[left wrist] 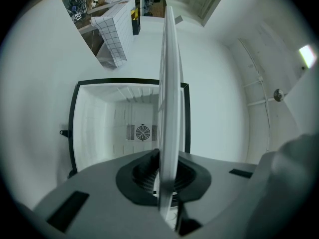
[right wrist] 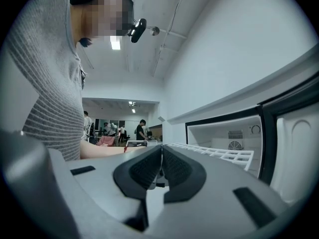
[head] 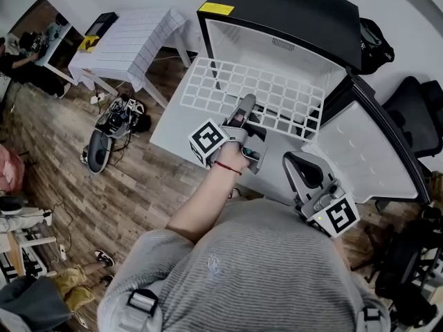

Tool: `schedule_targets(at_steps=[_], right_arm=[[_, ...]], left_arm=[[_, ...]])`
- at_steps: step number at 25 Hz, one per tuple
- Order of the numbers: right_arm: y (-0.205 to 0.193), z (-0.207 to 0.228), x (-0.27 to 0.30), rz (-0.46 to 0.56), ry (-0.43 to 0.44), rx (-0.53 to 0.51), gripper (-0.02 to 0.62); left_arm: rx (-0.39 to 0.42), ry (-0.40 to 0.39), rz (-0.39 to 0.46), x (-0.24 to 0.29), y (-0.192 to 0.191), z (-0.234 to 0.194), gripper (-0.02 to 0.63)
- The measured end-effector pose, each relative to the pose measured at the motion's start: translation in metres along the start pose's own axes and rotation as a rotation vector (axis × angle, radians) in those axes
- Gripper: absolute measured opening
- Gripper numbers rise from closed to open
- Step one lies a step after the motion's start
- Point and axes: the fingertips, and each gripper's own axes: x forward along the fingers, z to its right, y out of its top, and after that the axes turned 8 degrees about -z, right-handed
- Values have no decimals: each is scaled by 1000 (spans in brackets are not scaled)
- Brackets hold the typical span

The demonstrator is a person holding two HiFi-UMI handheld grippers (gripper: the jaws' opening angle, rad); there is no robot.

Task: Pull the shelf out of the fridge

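The white wire shelf (head: 256,92) sticks well out of the open black mini fridge (head: 291,9), held level in front of its white inside. My left gripper (head: 243,111) is shut on the shelf's front edge; in the left gripper view the shelf (left wrist: 169,83) runs edge-on between the pads toward the fridge's back wall. My right gripper (head: 304,171) hangs lower right, near the fridge door (head: 363,154), shut with nothing in it. In the right gripper view the shelf (right wrist: 214,152) shows beside the fridge opening.
The fridge door stands open to the right. A white tiled-top table (head: 131,37) and a pile of gear (head: 114,126) are on the wood floor at left. A black chair (head: 415,109) is at right. Other people stand far back in the room.
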Motion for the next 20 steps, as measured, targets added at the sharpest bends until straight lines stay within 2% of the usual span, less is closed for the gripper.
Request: schedule_targets(at_steps=[20], right_arm=[[4,-3,5,-9,36,-13,12]], left_arm=[[-5,12,5,-3,1,0,34]])
